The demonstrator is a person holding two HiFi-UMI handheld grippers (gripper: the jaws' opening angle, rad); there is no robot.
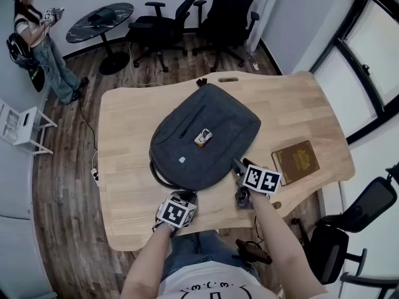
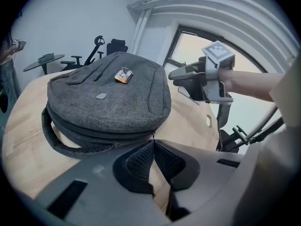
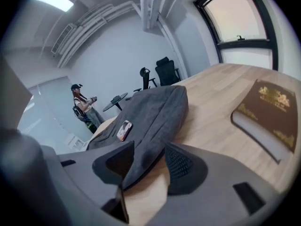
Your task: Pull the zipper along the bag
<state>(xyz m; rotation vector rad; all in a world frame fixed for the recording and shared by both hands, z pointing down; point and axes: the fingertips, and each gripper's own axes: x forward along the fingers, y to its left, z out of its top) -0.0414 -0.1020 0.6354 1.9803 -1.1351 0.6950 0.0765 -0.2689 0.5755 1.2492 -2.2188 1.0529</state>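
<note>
The left gripper's (image 2: 153, 141) jaws met at the bag's (image 1: 206, 132) near edge. The right gripper's (image 3: 149, 150) jaws stood wide astride its rim, beside open surface (image 1: 293, 108).

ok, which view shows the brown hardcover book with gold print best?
Head view: the brown hardcover book lies whole on the wooden table, seen from above. Right gripper view shows it nearer but oblique, at the frame's edge. Left gripper view doesn't show it.
</note>
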